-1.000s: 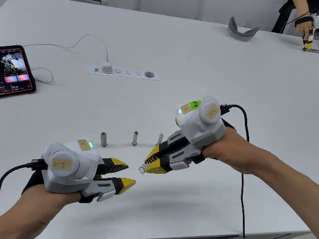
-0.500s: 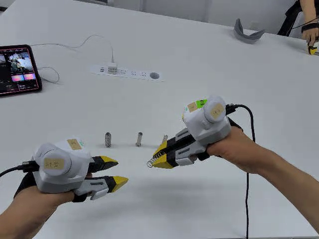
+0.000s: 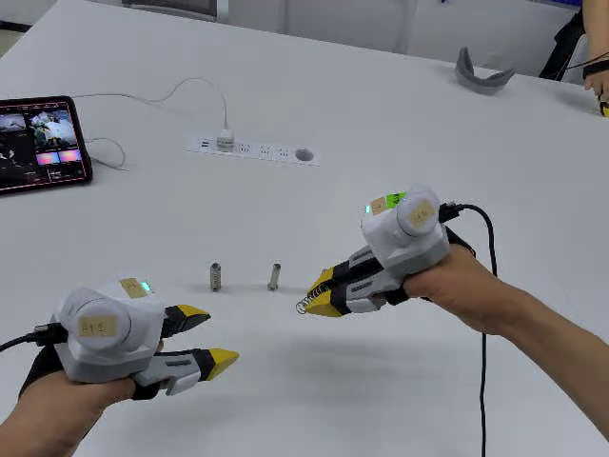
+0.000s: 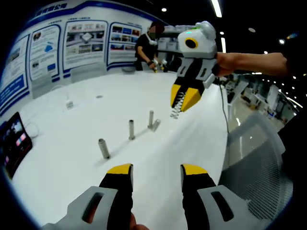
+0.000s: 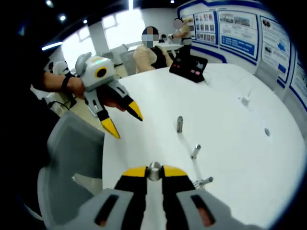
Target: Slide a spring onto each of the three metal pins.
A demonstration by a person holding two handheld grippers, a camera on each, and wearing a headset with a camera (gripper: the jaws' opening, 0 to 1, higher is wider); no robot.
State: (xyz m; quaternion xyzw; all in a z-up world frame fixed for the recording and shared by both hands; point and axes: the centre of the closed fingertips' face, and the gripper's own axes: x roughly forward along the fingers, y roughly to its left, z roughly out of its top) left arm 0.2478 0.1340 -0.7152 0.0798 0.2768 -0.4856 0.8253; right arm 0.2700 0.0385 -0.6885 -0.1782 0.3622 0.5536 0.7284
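Plainly, what matters is how the spring (image 3: pixel 304 306) lines up with the pins. It is pinched by one end in the closed jaws of the right gripper (image 3: pixel 319 303), and the rest of the coil sticks out past the yellow tips. Its long axis runs on from the jaws, sloping down and to the left toward the tabletop (image 3: pixel 381 143).

The three pins stand upright in a row running left to right. The left pin (image 3: pixel 215 276) looks ribbed, as if it already carries a spring, though it is too small to be sure. The middle pin (image 3: pixel 274 276) looks bare, and the spring's free end is just to its right and a little nearer the person.

In the left gripper view the spring hangs above and just right of the right pin (image 4: pixel 151 118), clear of it. Something small lies against that pin's base, and I cannot tell what it is.

The right hand is much the nearer. It is raised off the tabletop with the forearm coming in from the right. I judge the spring must tip closer to vertical, with its open end over a pin's top, before it can slide on.

The left gripper (image 3: pixel 214 335) is at the near left, well apart from the pins, with its jaws spread and holding nothing.
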